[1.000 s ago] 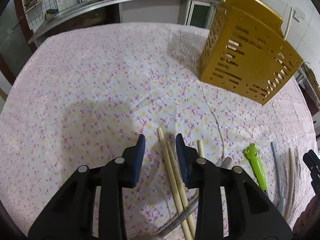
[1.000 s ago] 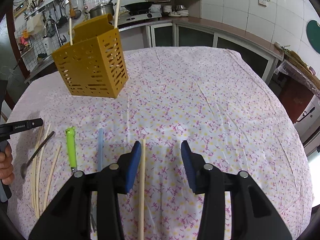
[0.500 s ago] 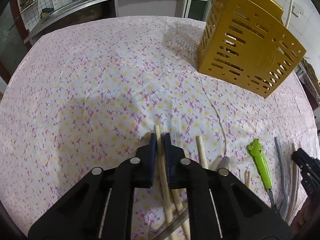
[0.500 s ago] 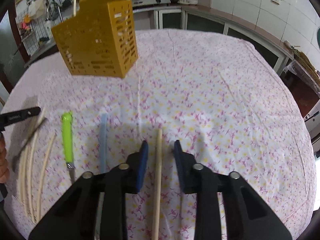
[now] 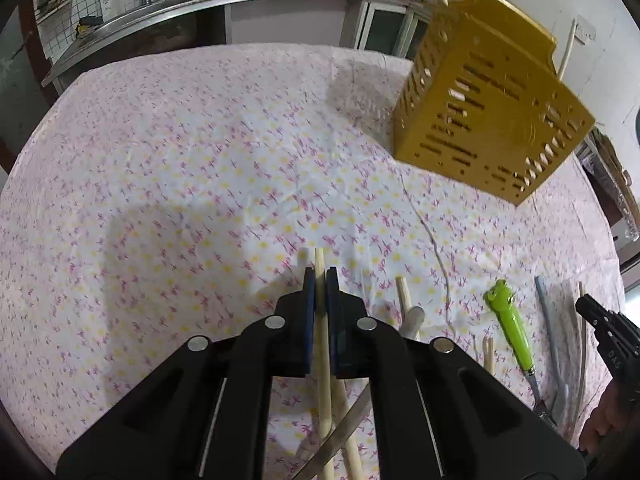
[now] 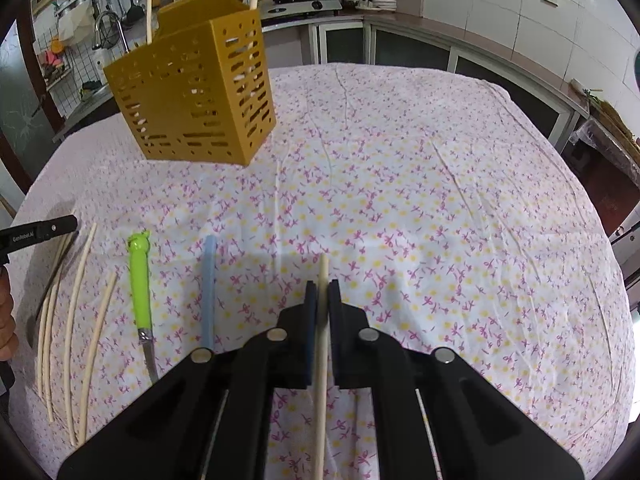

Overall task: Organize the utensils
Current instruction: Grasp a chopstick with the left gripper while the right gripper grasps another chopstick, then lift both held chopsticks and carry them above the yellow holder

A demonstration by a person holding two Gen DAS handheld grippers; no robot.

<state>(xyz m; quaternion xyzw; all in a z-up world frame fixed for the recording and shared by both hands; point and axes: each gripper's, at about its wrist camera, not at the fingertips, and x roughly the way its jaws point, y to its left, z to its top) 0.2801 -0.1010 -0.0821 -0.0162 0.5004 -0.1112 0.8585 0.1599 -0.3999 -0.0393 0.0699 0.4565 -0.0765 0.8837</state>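
Note:
In the left wrist view my left gripper [image 5: 320, 280] is shut on a pale wooden chopstick [image 5: 319, 259] that pokes out past its blue pads, low over the flowered tablecloth [image 5: 180, 160]. In the right wrist view my right gripper [image 6: 322, 288] is shut on another wooden chopstick [image 6: 323, 268] the same way. The yellow slotted utensil holder [image 5: 484, 120] [image 6: 192, 92] stands further back with two chopsticks upright in it.
A green frog-handled knife [image 6: 140, 280], a light blue utensil handle [image 6: 208, 288] and several loose chopsticks [image 6: 76, 300] lie between the two grippers. More chopsticks and a metal blade [image 5: 344, 432] lie under my left gripper. A kitchen counter [image 5: 200, 4] runs behind the table.
Both grippers went from open to shut around a chopstick, the left one first and the right one after it. Neither hand has shifted much.

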